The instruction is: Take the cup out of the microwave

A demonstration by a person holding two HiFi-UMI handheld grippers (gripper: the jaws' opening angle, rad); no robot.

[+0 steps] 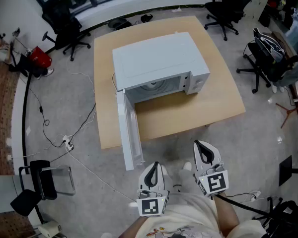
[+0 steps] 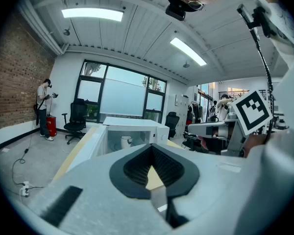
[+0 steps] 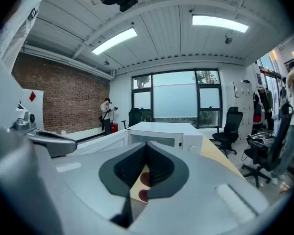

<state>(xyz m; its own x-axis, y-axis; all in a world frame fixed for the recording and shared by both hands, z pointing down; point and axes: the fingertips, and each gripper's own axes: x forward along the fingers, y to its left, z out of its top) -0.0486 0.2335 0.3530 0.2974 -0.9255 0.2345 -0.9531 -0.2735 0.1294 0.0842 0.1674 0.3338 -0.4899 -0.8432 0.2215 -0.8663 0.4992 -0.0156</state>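
A white microwave (image 1: 159,58) stands on a wooden table (image 1: 213,103), its door (image 1: 129,133) swung open toward me on the left. In the left gripper view a small white cup (image 2: 126,141) sits inside the microwave (image 2: 137,127). The head view does not show the cup clearly in the dark cavity. My left gripper (image 1: 155,164) and right gripper (image 1: 201,145) hang side by side in front of the table's near edge, well short of the microwave. Both are shut and hold nothing. The right gripper (image 3: 147,144) faces the microwave (image 3: 161,132); the left gripper (image 2: 150,146) faces the opening.
Black office chairs (image 1: 64,21) (image 1: 228,6) ring the table, with another at the right (image 1: 265,58). Cables and a power strip (image 1: 67,144) lie on the floor to the left, and a metal-frame chair (image 1: 39,180) stands at the lower left. A person (image 2: 43,106) stands by the brick wall.
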